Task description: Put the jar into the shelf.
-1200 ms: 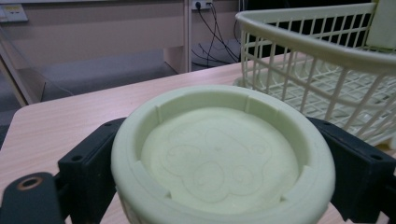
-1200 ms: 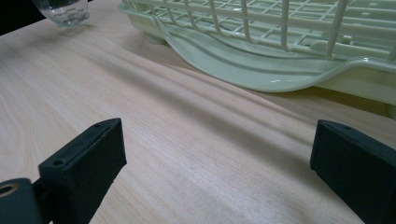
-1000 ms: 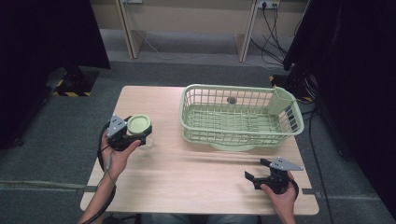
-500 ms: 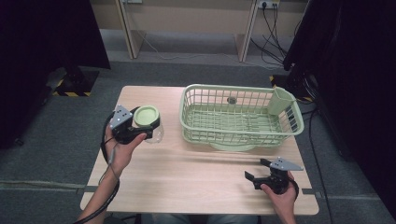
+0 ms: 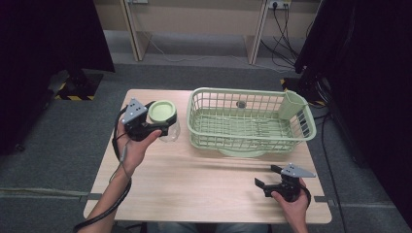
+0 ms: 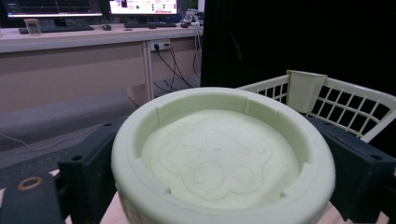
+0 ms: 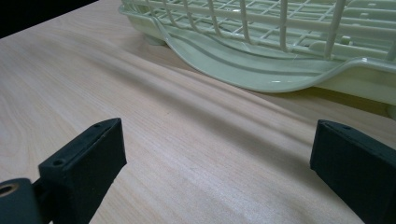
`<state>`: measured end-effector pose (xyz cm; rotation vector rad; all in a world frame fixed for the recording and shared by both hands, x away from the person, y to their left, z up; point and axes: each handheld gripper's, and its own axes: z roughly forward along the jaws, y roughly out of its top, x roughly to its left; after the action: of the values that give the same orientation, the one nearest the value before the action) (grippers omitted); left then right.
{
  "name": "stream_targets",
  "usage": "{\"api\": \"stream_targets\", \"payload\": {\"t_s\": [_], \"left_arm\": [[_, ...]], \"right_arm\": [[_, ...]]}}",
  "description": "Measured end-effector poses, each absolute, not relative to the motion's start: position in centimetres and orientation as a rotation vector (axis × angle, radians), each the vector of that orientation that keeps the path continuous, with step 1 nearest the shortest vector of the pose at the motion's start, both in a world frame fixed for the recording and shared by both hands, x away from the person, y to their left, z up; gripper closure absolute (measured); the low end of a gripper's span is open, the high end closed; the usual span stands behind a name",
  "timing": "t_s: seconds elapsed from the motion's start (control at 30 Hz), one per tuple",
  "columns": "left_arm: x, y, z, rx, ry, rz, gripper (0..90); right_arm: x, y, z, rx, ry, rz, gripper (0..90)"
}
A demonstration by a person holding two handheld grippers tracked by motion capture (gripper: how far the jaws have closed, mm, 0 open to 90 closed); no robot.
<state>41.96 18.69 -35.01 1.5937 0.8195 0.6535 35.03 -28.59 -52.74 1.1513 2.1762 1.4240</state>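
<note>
Wooden table [image 5: 194,174], probably grey carpet [image 5: 43,165]

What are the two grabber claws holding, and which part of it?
The left gripper holds a clear jar with a pale green lid, its jaws squeezing the lid's sides. The right gripper is open and holds nothing.

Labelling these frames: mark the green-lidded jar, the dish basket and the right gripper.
green-lidded jar [image 6: 219,154]: left gripper view, centre of its lid.
dish basket [image 5: 252,141]: high view, its near wall.
right gripper [image 5: 267,176]: high view, midway between its open jaws.
</note>
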Motion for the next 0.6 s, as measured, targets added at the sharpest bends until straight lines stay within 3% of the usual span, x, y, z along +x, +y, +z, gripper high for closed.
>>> {"api": "stream_targets", "payload": {"t_s": [0.6], "left_arm": [[43.0,14.5,-30.6,1.601,0.731,0.628,11.2]], "right_arm": [[35.0,-28.6,-52.7,1.15,2.178,1.424,3.8]]}}
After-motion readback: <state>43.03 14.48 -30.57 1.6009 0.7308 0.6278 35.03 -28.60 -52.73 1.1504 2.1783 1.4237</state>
